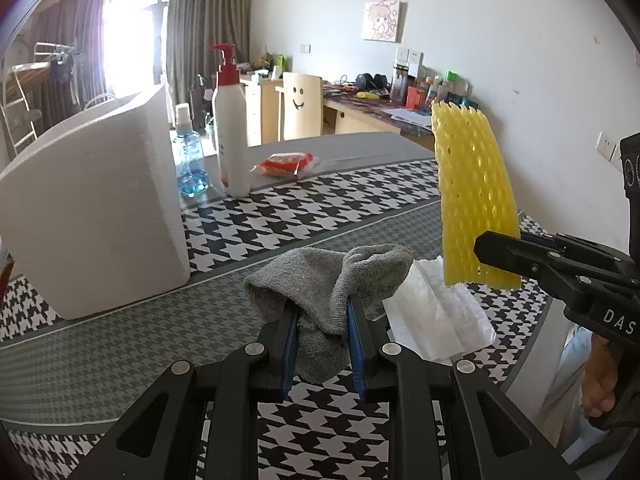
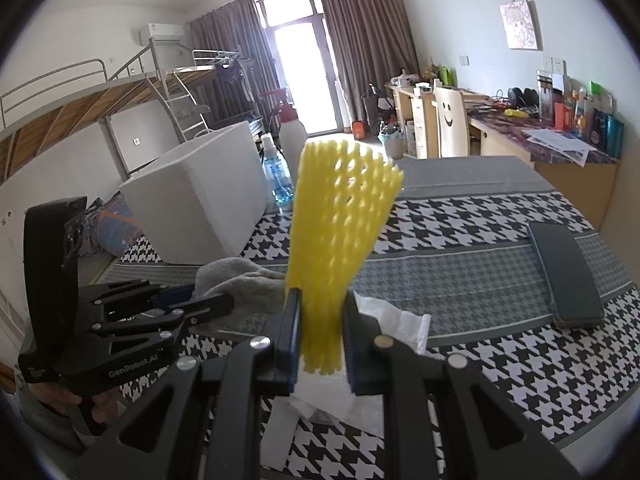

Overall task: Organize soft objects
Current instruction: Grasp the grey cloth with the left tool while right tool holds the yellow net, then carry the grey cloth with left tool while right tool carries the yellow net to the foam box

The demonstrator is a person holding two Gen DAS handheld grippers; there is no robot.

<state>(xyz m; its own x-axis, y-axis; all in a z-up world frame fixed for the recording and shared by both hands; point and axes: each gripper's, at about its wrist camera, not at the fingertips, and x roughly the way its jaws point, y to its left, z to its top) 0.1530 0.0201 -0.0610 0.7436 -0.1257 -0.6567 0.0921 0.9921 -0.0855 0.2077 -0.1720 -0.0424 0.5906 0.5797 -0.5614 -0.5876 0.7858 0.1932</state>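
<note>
**Both grippers loaded above the bed**

Left gripper [image 1: 322, 320] was clamped on a crumpled grey terry sock [image 1: 332, 280], low centre of its view. Right gripper [image 2: 320, 332] pinched a yellow foam mesh sleeve [image 2: 336, 232] upright, mid-frame. White foam box [image 1: 96, 208] stood left.

Fuzzy grey terry-cloth sock [image 1: 340, 280], spongy yellow foam netting [image 1: 474, 196], matt white foam box [image 1: 96, 204], crinkled white plastic wrapper [image 1: 436, 316].

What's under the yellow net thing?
A white plastic bag lies on the checked cloth beneath the yellow foam net. Whatever is under the bag is hidden.
</note>
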